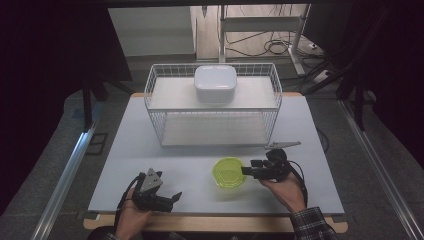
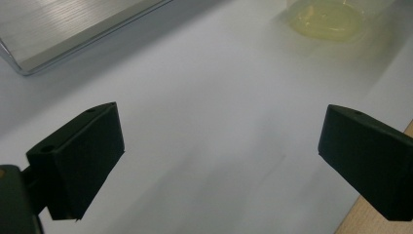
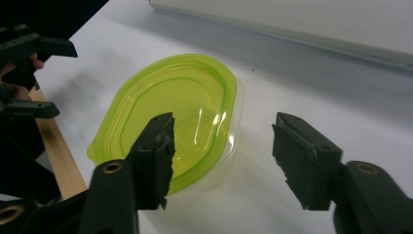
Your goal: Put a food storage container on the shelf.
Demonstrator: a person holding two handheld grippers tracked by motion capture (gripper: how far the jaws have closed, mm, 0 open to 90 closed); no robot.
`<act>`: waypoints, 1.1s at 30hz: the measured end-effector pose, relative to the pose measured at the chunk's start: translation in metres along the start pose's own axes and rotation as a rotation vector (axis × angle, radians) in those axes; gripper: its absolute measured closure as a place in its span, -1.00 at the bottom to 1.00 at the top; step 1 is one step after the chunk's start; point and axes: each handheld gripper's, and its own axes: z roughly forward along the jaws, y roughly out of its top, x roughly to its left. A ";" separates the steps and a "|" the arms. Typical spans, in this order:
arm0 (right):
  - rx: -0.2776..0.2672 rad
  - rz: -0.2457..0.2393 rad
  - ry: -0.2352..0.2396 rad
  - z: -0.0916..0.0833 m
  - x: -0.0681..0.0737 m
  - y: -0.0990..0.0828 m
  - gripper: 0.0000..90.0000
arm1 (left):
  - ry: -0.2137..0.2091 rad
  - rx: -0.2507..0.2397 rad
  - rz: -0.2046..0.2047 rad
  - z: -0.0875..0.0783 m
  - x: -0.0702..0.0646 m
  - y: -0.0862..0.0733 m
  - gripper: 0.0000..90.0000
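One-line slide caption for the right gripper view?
Right gripper, jaws open, straddles the near rim of a green-lidded clear container on the white table.

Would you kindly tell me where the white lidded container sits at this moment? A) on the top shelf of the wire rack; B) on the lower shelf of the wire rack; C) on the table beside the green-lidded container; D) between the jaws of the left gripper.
A: in the high view the white lidded container rests on the upper shelf of the wire rack, far from the green-lidded container on the table.
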 end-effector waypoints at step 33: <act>0.070 0.185 0.183 0.018 -0.012 0.014 0.82 | 0.000 0.011 0.012 0.001 -0.001 0.000 -0.94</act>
